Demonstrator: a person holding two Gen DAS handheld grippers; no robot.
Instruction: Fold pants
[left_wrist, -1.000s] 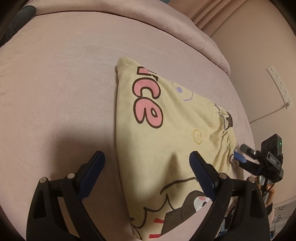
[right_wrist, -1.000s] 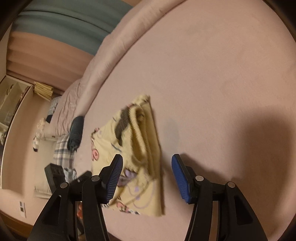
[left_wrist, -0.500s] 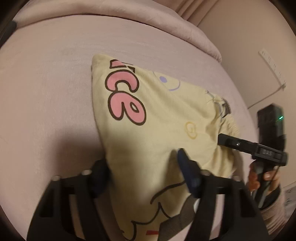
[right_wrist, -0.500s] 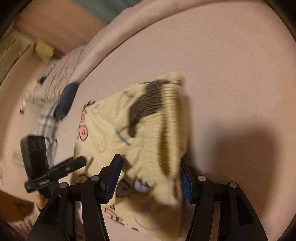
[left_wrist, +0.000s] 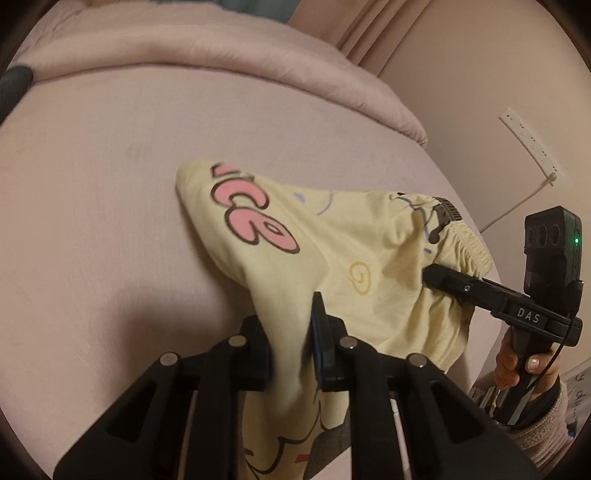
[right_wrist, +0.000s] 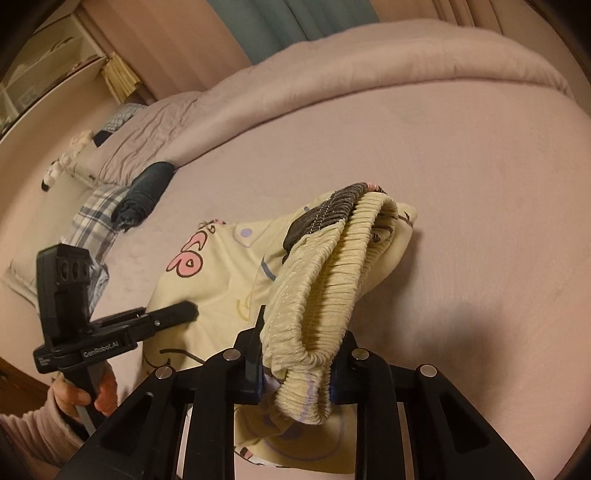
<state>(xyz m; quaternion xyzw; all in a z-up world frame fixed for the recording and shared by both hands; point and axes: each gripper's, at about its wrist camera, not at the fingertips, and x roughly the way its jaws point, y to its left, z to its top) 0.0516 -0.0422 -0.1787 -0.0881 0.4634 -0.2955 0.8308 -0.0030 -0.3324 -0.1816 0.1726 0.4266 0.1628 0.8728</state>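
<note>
With the left gripper (left_wrist: 291, 347) fingers just closed on a bunched edge of the pale yellow cartoon-print pants (left_wrist: 332, 258) and the right gripper (right_wrist: 297, 363) fingers just closed on their ribbed waistband (right_wrist: 325, 288), half-raised off the pink bed (right_wrist: 461, 192), thin uneven bites could slip, dropping the fold crooked.

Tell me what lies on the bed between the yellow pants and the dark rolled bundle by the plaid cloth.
Nothing: in the right wrist view only bare pink bed sheet separates the pants from the dark bundle.
</note>
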